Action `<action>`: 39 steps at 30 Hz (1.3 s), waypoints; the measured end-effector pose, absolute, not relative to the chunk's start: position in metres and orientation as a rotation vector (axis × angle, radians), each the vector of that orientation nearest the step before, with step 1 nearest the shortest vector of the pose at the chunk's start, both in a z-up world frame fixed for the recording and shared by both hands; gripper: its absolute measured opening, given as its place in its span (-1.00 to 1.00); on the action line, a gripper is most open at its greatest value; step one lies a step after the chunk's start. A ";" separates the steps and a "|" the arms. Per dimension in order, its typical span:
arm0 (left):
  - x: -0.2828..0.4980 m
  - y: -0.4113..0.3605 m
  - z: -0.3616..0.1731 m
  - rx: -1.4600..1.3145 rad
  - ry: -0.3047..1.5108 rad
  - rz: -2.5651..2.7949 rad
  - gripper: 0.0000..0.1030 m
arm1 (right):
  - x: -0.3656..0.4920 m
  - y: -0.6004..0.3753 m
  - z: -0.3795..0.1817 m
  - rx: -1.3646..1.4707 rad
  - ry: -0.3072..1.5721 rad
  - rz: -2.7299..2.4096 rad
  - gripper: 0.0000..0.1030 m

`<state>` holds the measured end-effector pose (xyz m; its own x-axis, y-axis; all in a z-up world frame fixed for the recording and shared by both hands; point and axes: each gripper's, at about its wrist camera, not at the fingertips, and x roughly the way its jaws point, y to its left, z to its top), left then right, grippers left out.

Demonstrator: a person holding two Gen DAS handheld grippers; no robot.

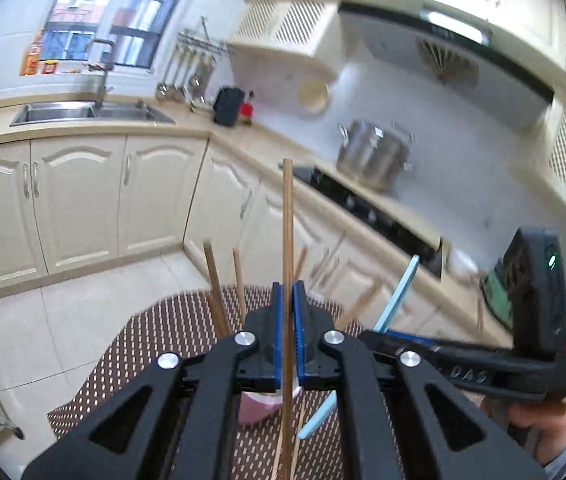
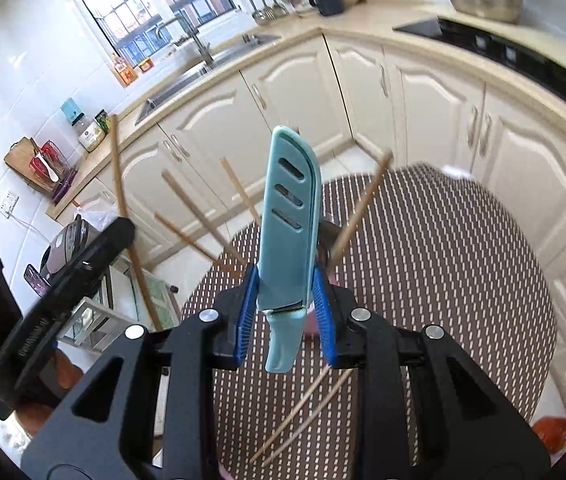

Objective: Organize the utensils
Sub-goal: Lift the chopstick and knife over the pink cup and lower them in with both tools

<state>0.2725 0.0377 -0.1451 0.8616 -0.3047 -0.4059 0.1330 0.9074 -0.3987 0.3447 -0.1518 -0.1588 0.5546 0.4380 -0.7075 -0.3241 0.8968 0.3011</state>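
The left tongs point(image 1: 288, 332) are clamped tight on one chopstick point(image 1: 288, 240), held near its middle so it stands upright between the blue pads; the right tongs point(image 2: 285, 300) grip a knife point(image 2: 289, 216) in its pale blue sheath, pinched where sheath meets handle, blade end up, probably so the covered edge points away from the hands. Both are held above a round table point(image 2: 443, 280) with a brown dotted mat; more chopsticks point(image 2: 199, 216) fan out of a pink holder point(image 1: 257, 406) just below the tongs, and two lie loose on the mat. Each tool seems raised clear of the holder, likely to be sorted apart: knife one way, chopstick another.
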 end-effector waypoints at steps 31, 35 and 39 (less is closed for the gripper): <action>0.328 0.011 -0.150 -0.404 0.329 -0.138 -0.91 | 0.357 -0.129 -0.218 -0.033 0.794 0.516 -0.45; 0.332 0.007 -0.156 -0.394 0.331 -0.132 -0.91 | 0.352 -0.134 -0.218 -0.034 0.779 0.530 -0.44; 0.333 0.005 -0.161 -0.391 0.333 -0.127 -0.91 | 0.347 -0.144 -0.213 -0.007 0.765 0.530 -0.42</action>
<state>0.3331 0.0047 -0.1606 0.9379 -0.1848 -0.2936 0.0577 0.9176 -0.3933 0.3473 -0.1437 -0.2130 0.5973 0.4545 -0.6608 -0.4595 0.8692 0.1825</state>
